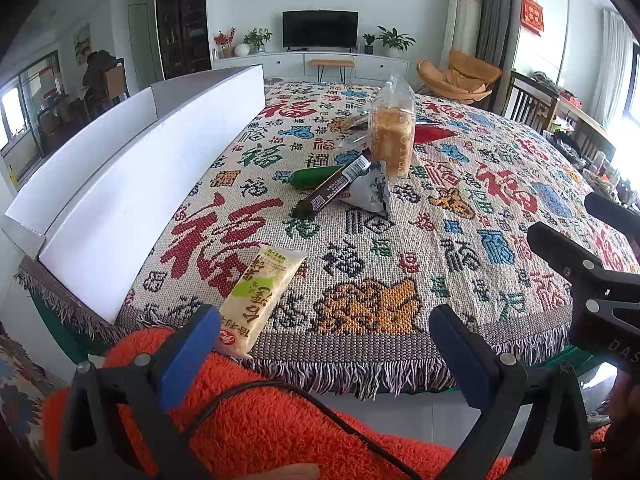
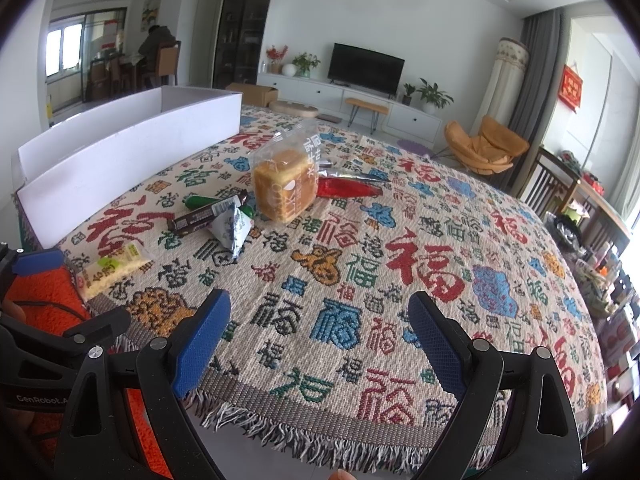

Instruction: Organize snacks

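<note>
Snacks lie on a patterned tablecloth [image 1: 460, 216]. A pale yellow packet [image 1: 260, 300] lies at the near edge, just ahead of my left gripper [image 1: 320, 344], which is open and empty. Farther off are a dark brown bar [image 1: 332, 188], a green packet [image 1: 312, 176], a grey-white pouch [image 1: 372, 192], a bagged cake [image 1: 392, 136] and a red packet [image 1: 432, 134]. In the right wrist view my right gripper [image 2: 320, 336] is open and empty above the near cloth [image 2: 400, 240]. There, the yellow packet [image 2: 112, 268], the bar [image 2: 204, 214], the pouch [image 2: 228, 232], the cake [image 2: 286, 184] and the red packet [image 2: 344, 188] also show.
A long white box [image 1: 132, 184] with a divider stands open along the table's left side; it also shows in the right wrist view [image 2: 120, 156]. An orange fuzzy sleeve [image 1: 260, 412] is under the left gripper. Chairs and shelves stand to the right.
</note>
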### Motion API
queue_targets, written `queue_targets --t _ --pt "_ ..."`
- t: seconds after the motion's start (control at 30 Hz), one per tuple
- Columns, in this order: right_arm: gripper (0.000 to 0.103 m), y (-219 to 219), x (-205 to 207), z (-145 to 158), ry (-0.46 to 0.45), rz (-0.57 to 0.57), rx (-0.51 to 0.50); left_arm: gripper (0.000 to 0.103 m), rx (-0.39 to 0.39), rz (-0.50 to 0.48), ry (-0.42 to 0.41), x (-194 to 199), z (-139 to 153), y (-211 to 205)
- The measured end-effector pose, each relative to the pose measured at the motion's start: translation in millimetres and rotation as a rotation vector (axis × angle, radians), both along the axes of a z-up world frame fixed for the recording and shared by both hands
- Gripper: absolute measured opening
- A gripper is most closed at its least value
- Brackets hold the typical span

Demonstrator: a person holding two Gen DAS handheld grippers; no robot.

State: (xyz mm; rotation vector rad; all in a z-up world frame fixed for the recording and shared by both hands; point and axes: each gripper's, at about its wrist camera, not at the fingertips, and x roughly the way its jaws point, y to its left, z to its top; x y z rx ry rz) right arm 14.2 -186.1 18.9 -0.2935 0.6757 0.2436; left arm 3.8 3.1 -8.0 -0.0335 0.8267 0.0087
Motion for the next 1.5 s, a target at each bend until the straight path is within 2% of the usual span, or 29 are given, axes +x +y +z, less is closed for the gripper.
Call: queue_targets --t 1.33,1.5 --pt "0.093 1.0 3.7 -3.4 0.03 0.003 -0.009 0.103 -0.002 -0.005 0.004 -2.8 -2.9 -3.8" --pt "0.093 1.9 4.4 -3.2 0.035 0.006 -0.011 0.103 -0.023 -0.022 0.0 -7.4 2.4 -2.7"
